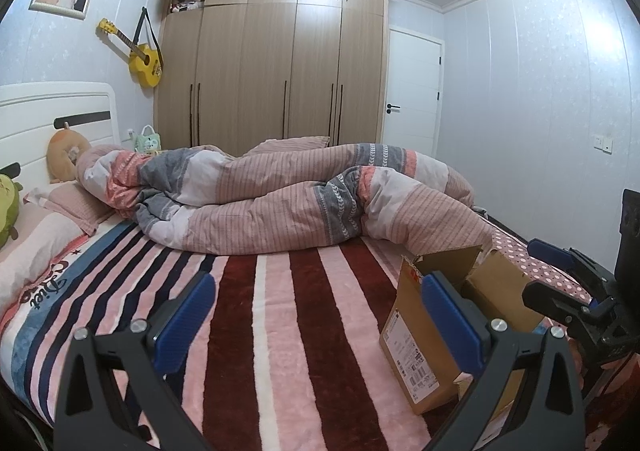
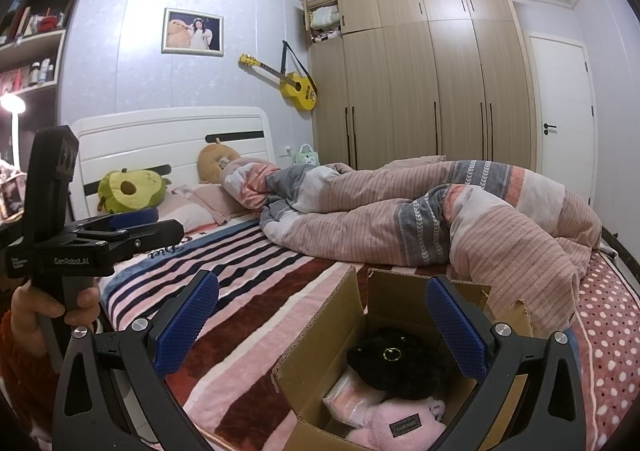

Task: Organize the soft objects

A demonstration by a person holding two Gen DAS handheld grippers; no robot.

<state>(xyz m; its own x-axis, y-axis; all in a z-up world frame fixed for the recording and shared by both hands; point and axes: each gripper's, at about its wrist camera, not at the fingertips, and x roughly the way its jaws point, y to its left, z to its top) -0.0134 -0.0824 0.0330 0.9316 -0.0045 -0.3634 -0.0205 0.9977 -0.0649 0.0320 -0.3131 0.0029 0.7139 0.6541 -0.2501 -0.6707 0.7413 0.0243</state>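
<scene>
Over the striped blanket (image 1: 256,311), the left gripper (image 1: 316,315) hangs with its blue fingers (image 1: 186,321) spread wide, holding nothing. At its 3 o'clock stands the open cardboard box (image 2: 320,367). The right gripper (image 2: 324,319) hovers above the box, fingers equally wide and empty; a black plush (image 2: 396,361) lies inside, atop a pink plush (image 2: 396,421).

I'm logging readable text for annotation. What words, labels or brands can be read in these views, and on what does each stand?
"GenRobot.AI": on the side of the left gripper, in the right wrist view.
"HAND MADE": on the tag of the pink plush in the cardboard box; small print above it is unreadable.
"Quiet", roughly, in cursive: on the striped blanket; first letter uncertain.
Shipping label on the box: too small to read.
</scene>
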